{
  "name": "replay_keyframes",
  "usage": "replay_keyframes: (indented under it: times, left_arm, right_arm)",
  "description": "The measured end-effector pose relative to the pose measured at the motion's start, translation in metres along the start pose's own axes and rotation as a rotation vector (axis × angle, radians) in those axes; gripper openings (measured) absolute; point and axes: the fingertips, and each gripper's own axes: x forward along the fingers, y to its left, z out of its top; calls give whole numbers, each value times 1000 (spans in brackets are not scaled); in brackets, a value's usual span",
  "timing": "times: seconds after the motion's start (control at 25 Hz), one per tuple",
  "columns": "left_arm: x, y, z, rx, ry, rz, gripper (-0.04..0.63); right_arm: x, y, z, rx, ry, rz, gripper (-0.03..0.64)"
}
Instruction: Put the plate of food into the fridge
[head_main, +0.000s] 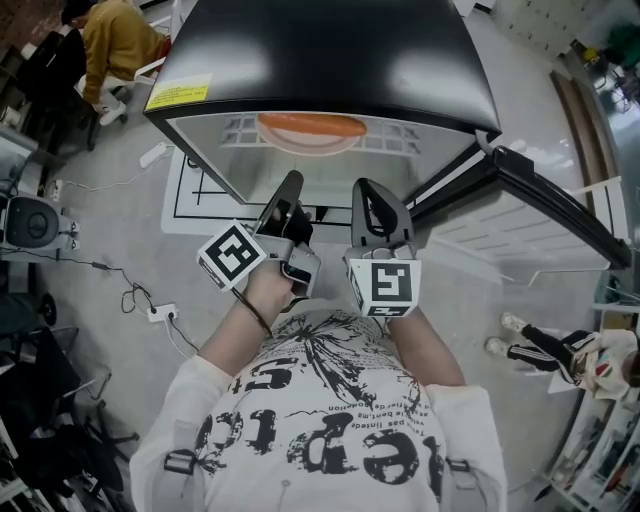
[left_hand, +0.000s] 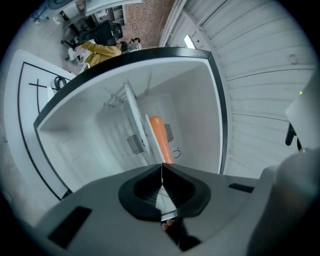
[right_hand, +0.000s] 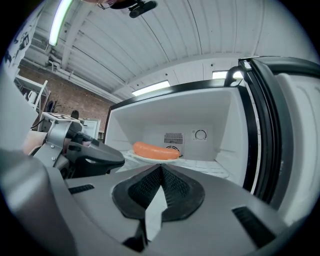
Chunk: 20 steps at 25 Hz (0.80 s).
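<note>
Room: workshop with a grey floor (head_main: 90, 230). Cables and a power strip (head_main: 160, 312) lie on it, and a person in a yellow top (head_main: 120, 40) sits at the far upper left of the head view.
Fridge: a small white fridge (head_main: 330, 60) with a black top stands just in front of both grippers. Its door (head_main: 540, 200) is swung open to the right.
Plate of food: a white plate (right_hand: 150, 159) carrying one orange sausage (right_hand: 155, 150) rests on the wire shelf (head_main: 400, 140) inside the fridge, toward the back wall.
Left gripper: the left gripper (head_main: 291, 182) is held level before the opening and tilted to one side. Its jaws are closed tip to tip with nothing between them, well apart from the plate.
Right gripper: the right gripper (head_main: 366, 186) is level beside the left one. Its jaws also meet at the tips, and it holds nothing.
Head view alone: shows the floor, the black top and both marker cubes; the fridge's back wall is hidden from it.
Right gripper view alone: shows the back wall with a vent (right_hand: 173, 138) and a round dial (right_hand: 200, 134) — also a ceiling lamp (right_hand: 60, 20).
Left gripper view alone: shows the fridge turned sideways, so the sausage appears as an upright orange strip.
</note>
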Motion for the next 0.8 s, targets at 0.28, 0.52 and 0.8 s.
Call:
replay_keyframes:
  times: [0.28, 0.52, 0.8]
  left_arm:
    - [-11, 2, -10, 158, 36, -2, 8]
    - [-23, -23, -1, 698, 2, 12, 8]
    - [-26, -49, -7, 1186, -18, 20, 8]
  right_arm:
    - [-4, 4, 0, 23, 0, 7, 0]
    - [-3, 8, 1, 41, 1, 20, 0]
    - [-3, 13, 3, 32, -3, 31, 0]
